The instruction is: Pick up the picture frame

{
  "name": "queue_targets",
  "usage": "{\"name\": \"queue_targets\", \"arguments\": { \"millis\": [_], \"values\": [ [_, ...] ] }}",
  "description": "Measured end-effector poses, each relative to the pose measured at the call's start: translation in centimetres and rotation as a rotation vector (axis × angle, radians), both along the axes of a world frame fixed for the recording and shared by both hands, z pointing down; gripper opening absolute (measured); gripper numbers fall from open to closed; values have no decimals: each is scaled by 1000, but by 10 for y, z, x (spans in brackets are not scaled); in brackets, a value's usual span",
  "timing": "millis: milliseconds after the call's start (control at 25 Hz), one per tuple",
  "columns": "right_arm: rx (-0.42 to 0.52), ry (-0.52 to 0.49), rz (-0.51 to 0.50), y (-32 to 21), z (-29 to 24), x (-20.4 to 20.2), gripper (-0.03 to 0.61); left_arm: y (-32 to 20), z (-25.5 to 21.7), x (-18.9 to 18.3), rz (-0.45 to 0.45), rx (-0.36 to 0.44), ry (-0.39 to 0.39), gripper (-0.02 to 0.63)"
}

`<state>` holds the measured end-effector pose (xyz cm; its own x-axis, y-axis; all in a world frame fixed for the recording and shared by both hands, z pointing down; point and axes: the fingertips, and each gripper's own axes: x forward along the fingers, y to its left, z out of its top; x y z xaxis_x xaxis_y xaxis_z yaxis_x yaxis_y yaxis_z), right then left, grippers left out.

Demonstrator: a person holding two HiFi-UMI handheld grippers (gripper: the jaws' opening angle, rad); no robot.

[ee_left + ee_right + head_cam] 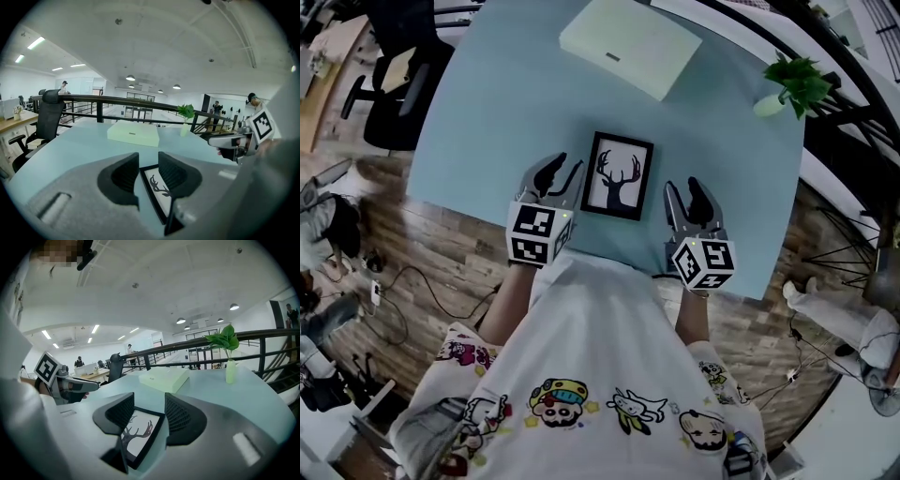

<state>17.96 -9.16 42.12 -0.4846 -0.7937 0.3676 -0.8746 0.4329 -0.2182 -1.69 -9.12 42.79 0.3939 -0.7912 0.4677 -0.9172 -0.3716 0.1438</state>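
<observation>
1. The picture frame (619,175) is laid flat on the bench (487,112), near the front edge. It is found between the two tongs and is touched by neither.
2. The left tongs (560,174) are held open and empty just beside the frame's left side. The right tongs (684,192) are also held open and empty, near its right side.
3. Because the frame is thin and flat, it may be hard to get under. The frame could be pushed along the bench instead of being gripped.
4. If it is pushed toward the front edge, it could be knocked off and dropped on the floor.
5. If only one corner is pinched, the frame could be tipped and lost from the tongs.
6. A deer head with antlers is shown inside the frame.
7. A pale box (630,45) is kept shut at the far side of the bench, so what is in it cannot be seen.
8. A green plant (797,80) is held in a small vase (769,105) at the far right, well apart from the frame.
</observation>
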Motion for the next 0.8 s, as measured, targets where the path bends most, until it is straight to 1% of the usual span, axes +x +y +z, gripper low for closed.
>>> {"name": "queue_targets", "arguments": {
  "millis": [240, 440, 800],
  "values": [
    [-20, -4, 19, 3, 4, -1, 201, -4, 3, 4, 21, -6, 3, 121],
    [-37, -6, 12, 4, 10, -10, 201, -5, 9, 3, 33, -26, 3, 121],
    [-88, -2, 2, 3, 29, -15, 201, -6, 31, 11, 52, -81, 18, 121]
  ]
}}
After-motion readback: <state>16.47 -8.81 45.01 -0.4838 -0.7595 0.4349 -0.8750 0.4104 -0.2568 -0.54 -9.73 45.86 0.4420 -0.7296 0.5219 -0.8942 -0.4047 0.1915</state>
